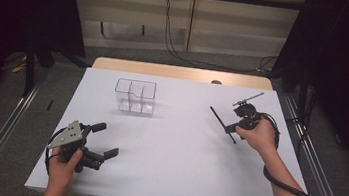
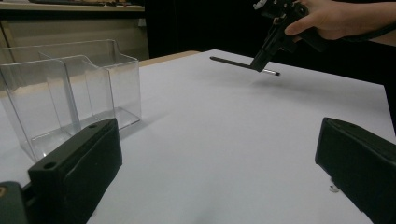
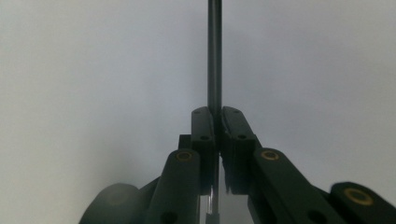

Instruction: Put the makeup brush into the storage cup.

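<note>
My left gripper is black, with a grey three-cornered plate dotted with small holes on top and a black cable looping behind it. Its two jaws are blocky, matte and square-ended, one showing a round screw hole. My right gripper is black too, its jaws thin flat bars on hinged links with brass-coloured pivot pins. A thick ribbed black cable trails from it along my forearm. Both my forearms are bare, with no sleeves.
</note>
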### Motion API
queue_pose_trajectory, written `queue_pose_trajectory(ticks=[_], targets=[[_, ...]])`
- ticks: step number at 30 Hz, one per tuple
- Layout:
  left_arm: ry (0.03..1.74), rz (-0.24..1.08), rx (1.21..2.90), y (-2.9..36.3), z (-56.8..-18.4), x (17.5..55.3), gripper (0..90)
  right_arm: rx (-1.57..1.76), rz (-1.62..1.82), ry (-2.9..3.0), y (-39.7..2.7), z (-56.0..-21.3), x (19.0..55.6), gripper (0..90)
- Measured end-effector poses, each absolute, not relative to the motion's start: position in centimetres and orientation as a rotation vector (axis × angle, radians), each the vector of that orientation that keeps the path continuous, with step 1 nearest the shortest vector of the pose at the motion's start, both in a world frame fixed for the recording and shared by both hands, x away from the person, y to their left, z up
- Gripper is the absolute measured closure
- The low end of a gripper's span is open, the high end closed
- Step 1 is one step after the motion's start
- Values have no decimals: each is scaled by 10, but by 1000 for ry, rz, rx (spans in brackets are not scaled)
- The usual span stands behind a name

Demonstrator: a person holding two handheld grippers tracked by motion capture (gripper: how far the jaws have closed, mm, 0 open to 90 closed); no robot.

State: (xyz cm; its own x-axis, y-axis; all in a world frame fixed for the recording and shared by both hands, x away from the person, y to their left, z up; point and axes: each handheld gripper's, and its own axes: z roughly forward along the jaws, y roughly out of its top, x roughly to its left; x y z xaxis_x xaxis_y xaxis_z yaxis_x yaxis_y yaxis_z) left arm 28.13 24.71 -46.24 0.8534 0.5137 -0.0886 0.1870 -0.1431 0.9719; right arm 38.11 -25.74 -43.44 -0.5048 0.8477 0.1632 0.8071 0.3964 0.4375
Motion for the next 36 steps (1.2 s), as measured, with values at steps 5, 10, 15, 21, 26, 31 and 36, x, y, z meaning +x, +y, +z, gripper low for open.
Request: queue_pose_trajectory(ticks=[5, 10, 15, 21, 26, 31, 36], targets=[[542, 308, 1716, 245, -462, 281, 5, 1438, 734, 2598, -251, -432, 373, 849], [540, 301, 1727, 243, -462, 281, 5, 1366, 740, 2637, -245, -429, 367, 849], [534, 292, 1732, 239, -462, 281, 5, 1299, 750, 2670, -239, -424, 361, 848], [530, 284, 1739, 238, -462, 282, 5, 1224, 766, 2707, -231, -420, 356, 848], [533, 277, 1736, 237, -462, 282, 5, 1163, 767, 2740, -222, -418, 351, 848], [525, 270, 1745, 235, -462, 282, 5, 1105, 764, 2774, -212, -415, 347, 848], [523, 263, 1743, 234, -462, 282, 5, 1058, 771, 2808, -206, -415, 344, 848]])
